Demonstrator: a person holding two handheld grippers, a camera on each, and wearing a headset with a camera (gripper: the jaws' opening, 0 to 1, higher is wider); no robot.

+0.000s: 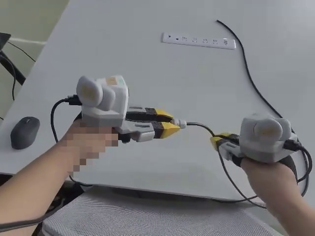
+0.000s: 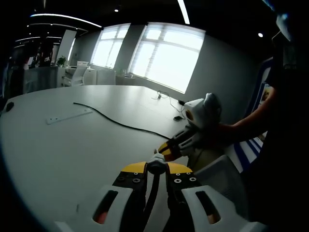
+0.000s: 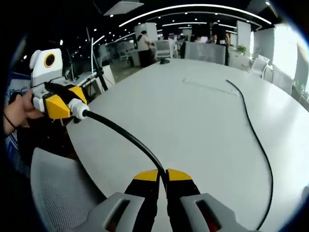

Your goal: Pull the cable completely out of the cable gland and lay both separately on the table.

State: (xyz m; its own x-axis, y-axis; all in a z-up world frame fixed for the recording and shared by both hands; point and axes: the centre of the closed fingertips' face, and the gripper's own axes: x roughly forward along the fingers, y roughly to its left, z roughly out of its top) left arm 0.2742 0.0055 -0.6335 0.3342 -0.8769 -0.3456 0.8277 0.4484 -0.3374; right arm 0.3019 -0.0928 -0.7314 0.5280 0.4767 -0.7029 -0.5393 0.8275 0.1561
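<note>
Cable gland (image 1: 180, 124) is held over the table (image 1: 147, 73) edge, pinched in left gripper (image 1: 170, 125) jaws. Cable (image 1: 201, 127) runs right to right gripper (image 1: 218, 141), jaws pressed tight on it. Best approach imo: hold left fixed, pull right straight along gland axis, no sideways bend.

The wide pale grey table (image 1: 147, 73) has a smooth matt top with a faint sheen. At mid frame, the small white plastic cable gland (image 1: 180, 124) looks smooth and slightly glossy, and the thin black cable (image 1: 202, 127) has a smooth rubbery jacket. The left gripper (image 1: 170, 125) and right gripper (image 1: 218, 140) have matt pale grey plastic shells with yellow plastic tips. Along the bottom edge, the grey chair back (image 1: 147, 219) is woven mesh cloth. At far left, the dark computer mouse (image 1: 24, 132) is matt plastic.
</note>
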